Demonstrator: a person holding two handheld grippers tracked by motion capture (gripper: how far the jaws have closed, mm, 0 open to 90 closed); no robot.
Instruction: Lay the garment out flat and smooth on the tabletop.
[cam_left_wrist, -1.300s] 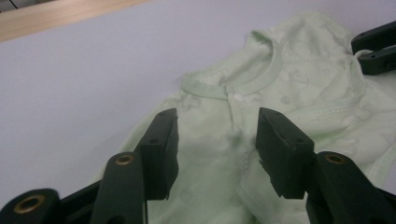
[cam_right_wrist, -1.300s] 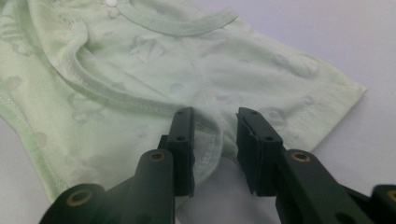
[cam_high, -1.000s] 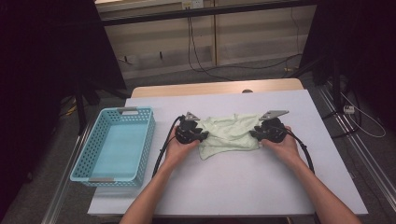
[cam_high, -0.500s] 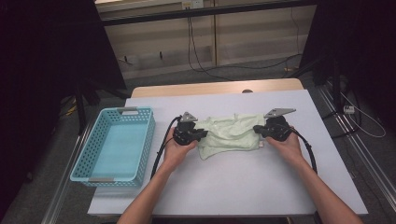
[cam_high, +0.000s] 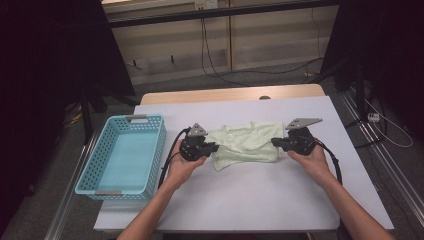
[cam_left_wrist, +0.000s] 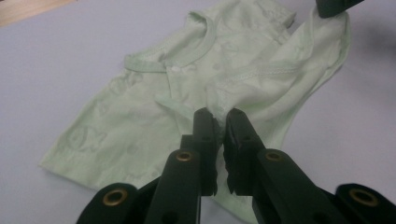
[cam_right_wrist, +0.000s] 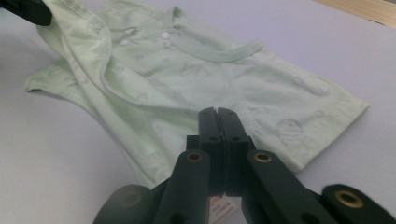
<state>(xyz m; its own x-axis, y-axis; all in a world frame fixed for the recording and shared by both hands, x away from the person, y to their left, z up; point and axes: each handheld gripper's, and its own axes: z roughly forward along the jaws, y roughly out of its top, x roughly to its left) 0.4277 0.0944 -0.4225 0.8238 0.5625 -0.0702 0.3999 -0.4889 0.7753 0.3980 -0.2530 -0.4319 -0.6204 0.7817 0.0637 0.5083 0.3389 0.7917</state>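
Observation:
A small pale green shirt (cam_high: 245, 142) lies spread on the white table (cam_high: 250, 200), neckline toward the far side. My left gripper (cam_high: 215, 148) pinches its left edge. In the left gripper view the jaws (cam_left_wrist: 218, 116) have just been closing, and a fold of the shirt (cam_left_wrist: 177, 88) is between them. My right gripper (cam_high: 276, 143) is shut on the opposite edge. The right gripper view shows its jaws (cam_right_wrist: 216, 112) pressed together over the cloth (cam_right_wrist: 210, 70). Both pinched edges are raised a little off the table. Each gripper view also catches the other gripper at its top corner.
A light blue plastic basket (cam_high: 90, 172) stands empty at the table's left side. A wooden strip (cam_high: 230, 94) runs along the far edge. Cables trail from both grippers toward the person. Dark frames and floor cables lie beyond the table.
Both grippers have closed on the shirt's side edges. The hands have risen slightly and drawn a little apart, pulling the cloth taut between them.

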